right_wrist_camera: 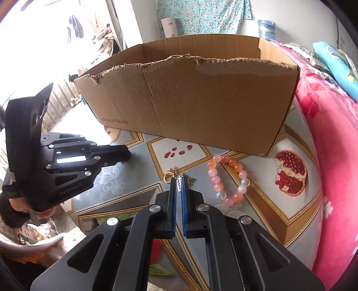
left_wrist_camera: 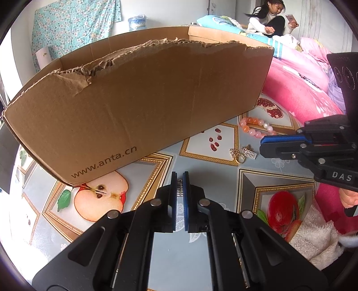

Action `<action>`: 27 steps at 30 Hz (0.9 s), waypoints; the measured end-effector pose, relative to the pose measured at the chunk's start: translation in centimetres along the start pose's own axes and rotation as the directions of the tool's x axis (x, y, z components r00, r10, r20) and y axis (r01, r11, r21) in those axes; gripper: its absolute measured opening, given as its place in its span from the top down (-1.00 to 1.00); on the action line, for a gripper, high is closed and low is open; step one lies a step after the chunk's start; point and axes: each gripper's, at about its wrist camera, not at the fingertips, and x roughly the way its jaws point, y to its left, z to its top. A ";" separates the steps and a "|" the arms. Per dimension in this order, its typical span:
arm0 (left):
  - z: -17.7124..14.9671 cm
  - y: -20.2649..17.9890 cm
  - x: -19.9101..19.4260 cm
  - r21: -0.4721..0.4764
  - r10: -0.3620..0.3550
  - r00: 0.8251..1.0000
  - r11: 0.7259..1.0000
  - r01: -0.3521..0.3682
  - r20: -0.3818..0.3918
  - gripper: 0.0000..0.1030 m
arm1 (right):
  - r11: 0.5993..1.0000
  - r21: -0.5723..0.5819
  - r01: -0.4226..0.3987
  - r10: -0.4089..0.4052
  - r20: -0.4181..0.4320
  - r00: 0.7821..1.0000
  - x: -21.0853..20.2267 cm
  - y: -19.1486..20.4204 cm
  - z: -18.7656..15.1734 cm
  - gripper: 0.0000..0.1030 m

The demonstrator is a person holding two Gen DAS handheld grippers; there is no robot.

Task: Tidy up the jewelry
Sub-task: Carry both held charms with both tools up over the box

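Cardboard box (left_wrist_camera: 138,100): it stands on the desk (left_wrist_camera: 264,163) with its top open and its near wall torn along the rim. Its long axis runs left to right across both views.
Left tool (left_wrist_camera: 179,179): we see it clenched on a ridged silver piece (left_wrist_camera: 179,187). The piece sits upright between the blue pads at their tips, above the apple print.
Right tool (right_wrist_camera: 179,181): it is clenched on a silver bar charm (right_wrist_camera: 179,186) down at the desk, just in front of the box.
Bar charm, axis: in the right wrist view its long axis runs along the tool's fingers and points away from us toward the box.
Bead bracelet (right_wrist_camera: 226,179): pink, orange and pale beads lie in a loop on the desk, just right of the right tool and close to the box's near right corner.
Gold ring (right_wrist_camera: 166,178): it lies flat just left of the right tool's tips, with a small bronze charm (right_wrist_camera: 191,179) just to their right.
Left view only: a short silver chain (left_wrist_camera: 233,153) lies beside the ring. The right tool shows side-on, tips at the charm, and a person (left_wrist_camera: 270,20) sits on the bed (left_wrist_camera: 290,73) with a phone.
Right view only: we see the box's far inner wall. The left tool (right_wrist_camera: 127,154) shows side-on, and what it holds is hidden.
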 end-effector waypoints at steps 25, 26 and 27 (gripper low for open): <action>0.1 -0.4 0.1 0.004 0.010 1.000 1.000 -0.010 0.008 0.92 | 0.987 -0.117 0.108 -0.111 -0.024 0.994 2.1 2.3 0.3 0.97; 0.1 -0.4 0.1 0.004 0.011 1.000 1.000 -0.011 0.009 0.92 | 0.987 -0.115 0.108 -0.111 -0.024 0.993 2.1 2.3 0.2 0.97; 0.1 -0.4 0.1 0.005 0.012 1.000 1.000 -0.012 0.010 0.92 | 0.988 -0.113 0.106 -0.109 -0.024 0.994 2.0 2.4 0.2 0.97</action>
